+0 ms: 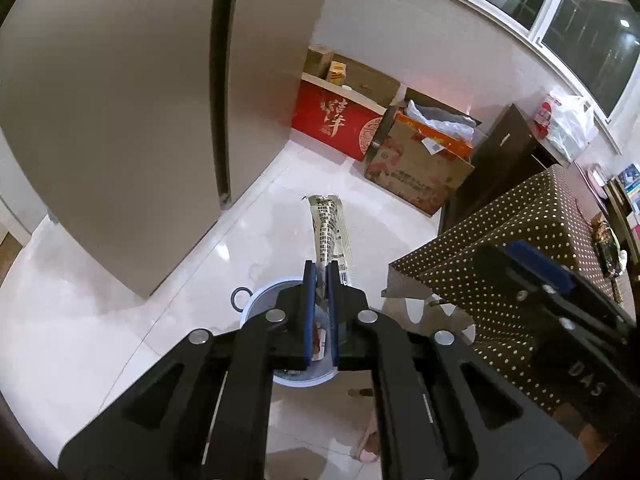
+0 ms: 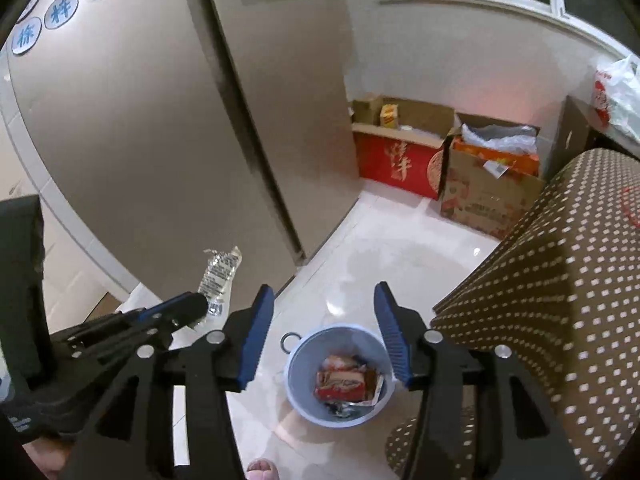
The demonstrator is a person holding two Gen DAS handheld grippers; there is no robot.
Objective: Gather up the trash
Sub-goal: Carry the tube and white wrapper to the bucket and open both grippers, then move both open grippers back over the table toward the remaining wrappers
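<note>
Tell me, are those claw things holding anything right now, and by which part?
The left gripper pinches a crinkled printed wrapper by its near end; the rest sticks out beyond the fingers. The right gripper is open and holds nothing.

both rigs are matte black plastic with chunky angled linkage arms that have cut-out slots in them. the left hand-held gripper (image 1: 321,276) has flat blue pads (image 1: 308,312) lining the inner faces of its fingers, and round silver pivot screws (image 1: 275,315) at the joints. the right hand-held gripper (image 2: 324,304) has the same look, with ribbed blue pads (image 2: 256,340) and silver screws (image 2: 433,336). its side carries white lettering, seemingly "das". bare toes (image 2: 262,470) show at the bottom edge.
</note>
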